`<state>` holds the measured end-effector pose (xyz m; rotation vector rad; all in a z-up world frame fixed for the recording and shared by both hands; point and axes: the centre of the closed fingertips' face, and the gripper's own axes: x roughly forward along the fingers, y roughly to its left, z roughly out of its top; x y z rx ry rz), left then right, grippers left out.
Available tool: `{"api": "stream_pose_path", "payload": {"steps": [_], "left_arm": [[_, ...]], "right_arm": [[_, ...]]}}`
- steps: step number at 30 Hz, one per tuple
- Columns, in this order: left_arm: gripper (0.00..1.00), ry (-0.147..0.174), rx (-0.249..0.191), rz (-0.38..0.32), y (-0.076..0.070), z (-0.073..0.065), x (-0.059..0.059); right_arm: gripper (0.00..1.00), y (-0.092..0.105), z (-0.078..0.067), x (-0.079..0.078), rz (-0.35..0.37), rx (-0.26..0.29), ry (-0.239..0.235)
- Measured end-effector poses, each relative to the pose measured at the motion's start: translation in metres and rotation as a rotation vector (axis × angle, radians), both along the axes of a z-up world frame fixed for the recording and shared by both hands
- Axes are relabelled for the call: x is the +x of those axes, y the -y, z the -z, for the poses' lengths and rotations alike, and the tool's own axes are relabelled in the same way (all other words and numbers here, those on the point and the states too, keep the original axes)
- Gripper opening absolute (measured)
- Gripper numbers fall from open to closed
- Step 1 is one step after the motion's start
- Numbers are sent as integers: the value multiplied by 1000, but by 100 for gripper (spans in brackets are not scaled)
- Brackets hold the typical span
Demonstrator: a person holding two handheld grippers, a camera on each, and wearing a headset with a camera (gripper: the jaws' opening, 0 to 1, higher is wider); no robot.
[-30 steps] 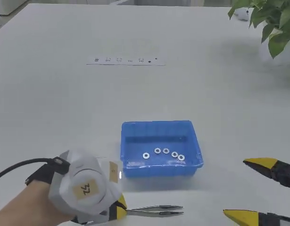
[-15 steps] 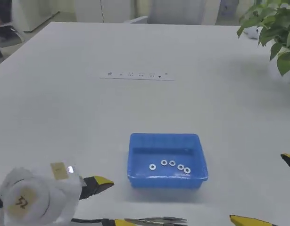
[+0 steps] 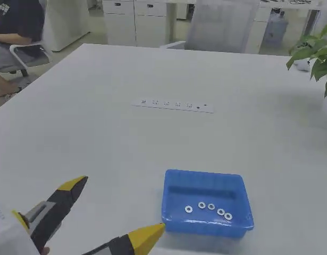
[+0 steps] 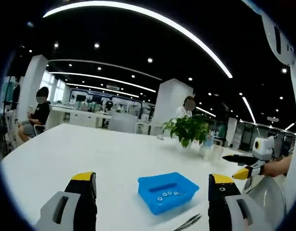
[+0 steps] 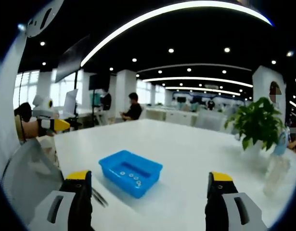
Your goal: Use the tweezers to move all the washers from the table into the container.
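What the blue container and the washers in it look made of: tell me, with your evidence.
Container: probably moulded plastic; even saturated blue, thin walls, soft sheen.
Washers: likely metal with a bright silvery finish; small pale rings that stand out against the blue floor, though too small to be sure.

A shallow blue rectangular container (image 3: 206, 226) sits upright on the white bench (image 3: 99, 138). Five small silver washers (image 3: 211, 206) lie flat in a loose row on the container's floor. Slim metal tweezers (image 4: 188, 222) lie on the bench near the container.

Open-plan office: desks (image 5: 186, 117), columns (image 4: 169, 101)
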<state>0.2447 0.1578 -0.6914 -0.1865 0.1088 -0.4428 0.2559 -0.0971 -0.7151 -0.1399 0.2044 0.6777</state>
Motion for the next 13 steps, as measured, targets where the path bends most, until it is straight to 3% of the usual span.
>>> {"api": "stream_pose_path", "payload": {"steps": [3,7,11,13], "left_arm": [[99,0,35,-5,1,7,2],[99,-24,112,16,6,17,1],[99,-22,108,20,8,17,0],[99,-32,84,17,6,18,1]], "right_arm": [[99,3,-1,1,19,9,2],[99,6,-1,2,34,8,8],[99,9,0,2,42,-18,22],[99,10,2,2,41,-32,27]]}}
